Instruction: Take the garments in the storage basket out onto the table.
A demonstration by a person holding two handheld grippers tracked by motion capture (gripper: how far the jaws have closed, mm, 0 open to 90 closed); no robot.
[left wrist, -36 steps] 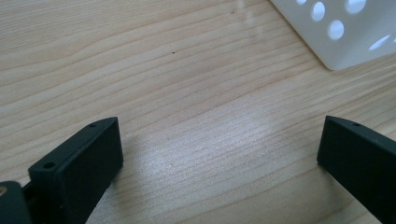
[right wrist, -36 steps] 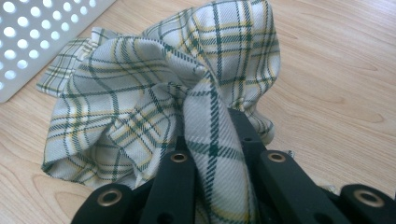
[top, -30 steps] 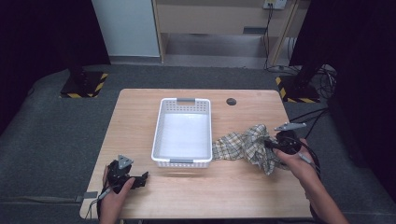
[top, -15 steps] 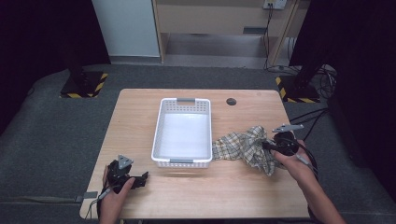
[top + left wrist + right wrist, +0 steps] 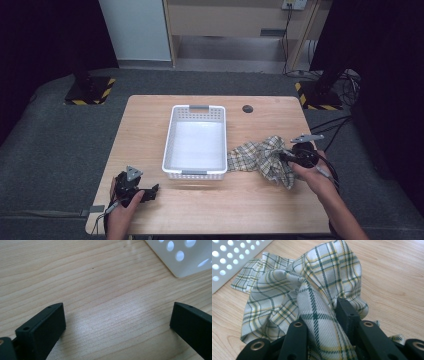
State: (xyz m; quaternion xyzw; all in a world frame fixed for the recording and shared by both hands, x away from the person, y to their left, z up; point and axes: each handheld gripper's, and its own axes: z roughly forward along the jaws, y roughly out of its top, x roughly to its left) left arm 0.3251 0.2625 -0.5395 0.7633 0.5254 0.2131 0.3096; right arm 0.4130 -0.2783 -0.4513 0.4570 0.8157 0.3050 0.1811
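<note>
Looking down from the high view, the plaid cloth lies crumpled on the worktop, just right of the white basket, its left edge touching or nearly touching the basket's right wall. The right tongs sit at the cloth's right end, pointing leftward into it, so the basket lies straight beyond the cloth along that same line. The cloth's long axis runs roughly left to right across the worktop. The left tongs rest well apart, near the front left corner, aimed toward the basket's near wall; the right hand is clearly the nearer one to the cloth. Whether the right jaws press the fabric is too small to tell from up here.

In the left gripper view, the left tongs stand wide with nothing but bare wood between them; a corner of the basket shows at upper right.

In the right gripper view, a thick fold of the cloth rises between the jaws of the right tongs. The jaws have just been opening, with the fold between them, and they now flank it loosely rather than pinch it, though the fabric hides the pad faces, so any light contact is hard to rule out. The basket's perforated wall lies at upper left, beyond the cloth. The cloth's underside and far edge are hidden by its own folds.
</note>
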